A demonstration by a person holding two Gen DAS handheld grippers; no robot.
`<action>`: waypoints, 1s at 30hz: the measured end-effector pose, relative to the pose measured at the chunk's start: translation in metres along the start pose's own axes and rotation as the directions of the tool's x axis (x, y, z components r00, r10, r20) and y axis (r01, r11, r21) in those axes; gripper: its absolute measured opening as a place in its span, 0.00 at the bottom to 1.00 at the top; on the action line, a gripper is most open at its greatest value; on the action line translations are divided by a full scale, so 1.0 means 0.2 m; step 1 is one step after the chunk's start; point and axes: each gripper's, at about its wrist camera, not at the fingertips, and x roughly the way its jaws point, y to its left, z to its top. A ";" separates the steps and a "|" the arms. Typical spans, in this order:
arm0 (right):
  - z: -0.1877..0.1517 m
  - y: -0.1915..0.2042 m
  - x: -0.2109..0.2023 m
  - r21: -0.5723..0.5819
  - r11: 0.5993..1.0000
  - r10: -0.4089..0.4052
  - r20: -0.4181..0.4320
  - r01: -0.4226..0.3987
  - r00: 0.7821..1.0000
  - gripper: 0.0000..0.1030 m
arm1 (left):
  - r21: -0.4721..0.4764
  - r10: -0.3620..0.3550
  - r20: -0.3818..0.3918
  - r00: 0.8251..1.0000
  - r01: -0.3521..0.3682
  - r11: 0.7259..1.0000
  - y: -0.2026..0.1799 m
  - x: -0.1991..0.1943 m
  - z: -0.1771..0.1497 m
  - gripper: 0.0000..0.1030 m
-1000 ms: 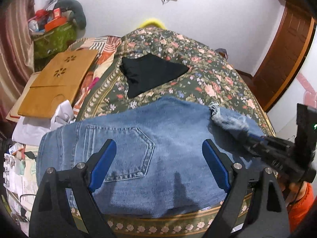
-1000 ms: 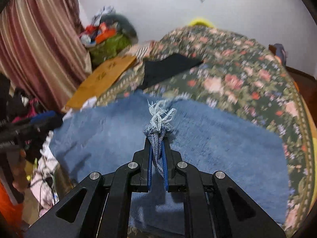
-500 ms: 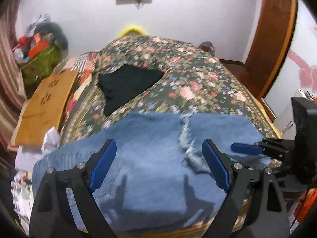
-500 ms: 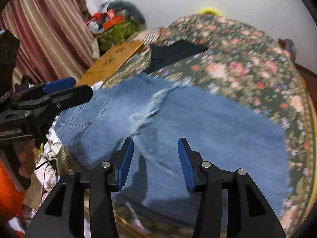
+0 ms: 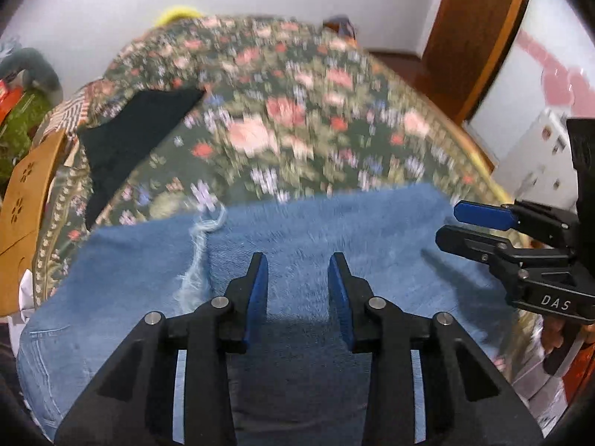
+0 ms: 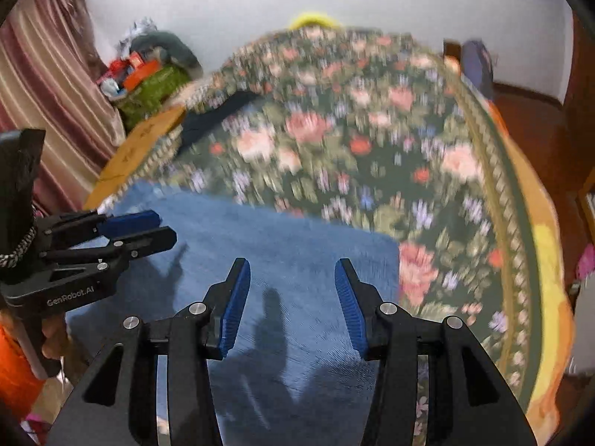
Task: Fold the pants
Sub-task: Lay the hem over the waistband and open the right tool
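- Left wrist view: the left gripper (image 5: 298, 265) hangs over the jeans (image 5: 353, 230), its blue-padded jaws parted with only air between them. They have just been closing, yet they grasp nothing.
- The jeans lie folded across the near end of the bed (image 5: 297, 119), on its flowered cover. A frayed hem (image 5: 202, 238) with pale threads lies on top of the denim, left of the jaws.
- A black cloth (image 5: 130, 137) lies farther up the cover, apart from the jeans. A wooden board (image 5: 26, 193) lies at the left edge of the bed.
- The right gripper (image 5: 452, 225) enters from the right, seen from the side, above the right end of the jeans. A wooden door (image 5: 479, 37) stands beyond the bed on the right.
- Right wrist view: the right gripper (image 6: 292, 275) hangs over the denim (image 6: 282, 245), jaws released, nothing between the pads. Its shadow falls on the cloth below.
- Here the jeans end in a square corner just right of the jaws, with the flowered cover (image 6: 353, 130) bare beyond it.
- The left gripper (image 6: 165, 228) reaches in from the left, jaws partly apart, held by a hand (image 6: 54, 338) beside an orange sleeve (image 6: 15, 371).
- A striped curtain (image 6: 48, 85) hangs at the left. The far part of both views is blurred.
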 end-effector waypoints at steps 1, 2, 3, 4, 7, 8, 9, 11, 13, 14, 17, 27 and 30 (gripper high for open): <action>-0.03 -0.01 0.05 0.003 1.000 -0.002 -0.035 0.002 0.999 0.43 | 0.005 0.011 -0.013 1.000 -0.011 1.000 -0.01 0.03 -0.02 0.34; -0.05 -0.03 0.07 0.002 1.000 0.001 -0.055 -0.001 0.998 0.43 | 0.011 0.014 -0.007 1.000 -0.013 1.000 -0.01 0.03 -0.04 0.34; -0.08 -0.04 0.09 0.000 1.000 0.008 -0.064 -0.008 0.998 0.43 | 0.017 0.015 -0.003 1.000 -0.015 1.000 -0.02 0.03 -0.05 0.34; -0.12 -0.04 0.08 -0.001 1.000 0.016 -0.053 -0.016 0.998 0.43 | 0.031 0.021 -0.006 1.000 -0.021 0.999 -0.03 0.02 -0.07 0.34; -0.18 -0.05 0.03 -0.010 0.999 0.033 -0.038 -0.033 0.999 0.44 | 0.052 0.029 0.002 1.000 -0.029 0.998 -0.04 0.00 -0.14 0.34; -0.20 -0.06 0.01 -0.006 0.999 0.038 -0.039 -0.038 0.999 0.44 | 0.058 0.036 0.012 0.999 -0.037 0.998 -0.04 -0.01 -0.17 0.34; -0.22 -0.08 0.00 0.003 0.999 0.046 -0.041 -0.046 0.998 0.44 | 0.062 0.042 0.018 0.999 -0.043 0.997 -0.04 -0.02 -0.19 0.34; -0.26 -0.09 -0.03 0.018 0.998 0.053 -0.039 -0.052 0.998 0.44 | 0.056 0.047 0.023 0.999 -0.048 0.997 -0.03 -0.04 -0.22 0.34; -0.29 -0.10 -0.05 0.028 0.999 0.048 -0.034 -0.047 0.998 0.44 | 0.030 0.034 0.024 0.999 -0.034 0.999 -0.02 -0.05 -0.24 0.34; -0.31 -0.09 -0.07 0.036 0.999 0.042 -0.030 -0.041 0.999 0.44 | 0.022 0.028 0.029 0.999 -0.029 0.999 -0.01 -0.06 -0.25 0.34; -0.33 -0.09 -0.08 0.060 0.998 0.025 -0.021 -0.024 0.999 0.44 | 0.025 0.041 0.049 0.998 -0.042 0.999 -0.02 -0.08 -0.29 0.35; -0.24 0.06 -0.21 0.016 0.998 -0.063 0.009 0.063 0.998 0.44 | -0.025 0.075 0.072 0.995 -0.074 0.997 0.13 -0.31 -0.38 0.40; -0.19 0.16 -0.26 -0.023 0.998 -0.058 0.057 0.059 0.997 0.48 | -0.073 0.127 0.096 0.987 -0.121 0.990 0.27 -0.43 -0.43 0.40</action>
